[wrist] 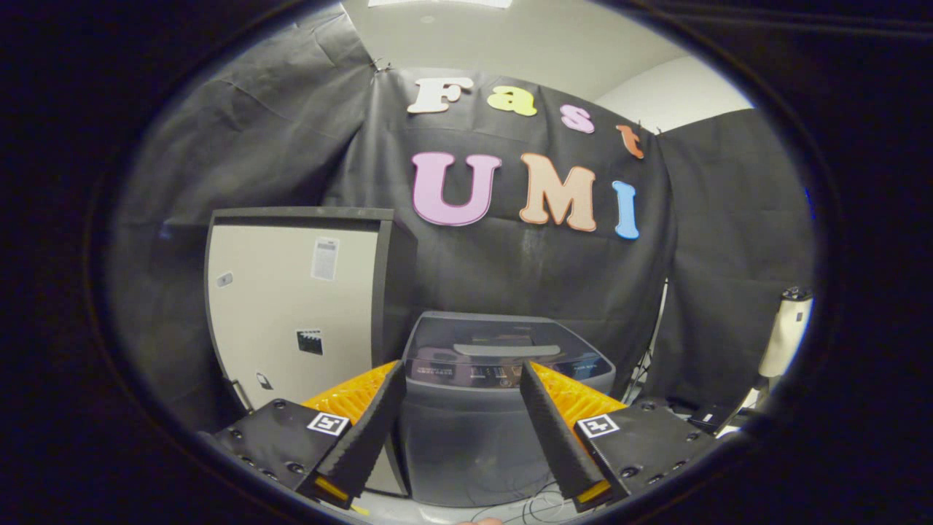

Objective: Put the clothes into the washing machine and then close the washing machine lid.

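Observation:
A grey top-loading washing machine (477, 408) stands beyond my fingers, against the black cloth wall. Its dark lid (503, 343) lies flat and closed on top, with a pale handle bar across it and a control strip along the front. My gripper (461, 373) is open, its two fingers spread wide with nothing between them; the machine's front shows in the gap. The gripper hangs well short of the machine, roughly level with its top.
A tall pale cabinet (291, 313) with dark edges stands left of the washing machine, close beside it. Cables lie on the floor (539, 503) in front of the machine. A white object (787, 328) stands at the far right by the cloth wall.

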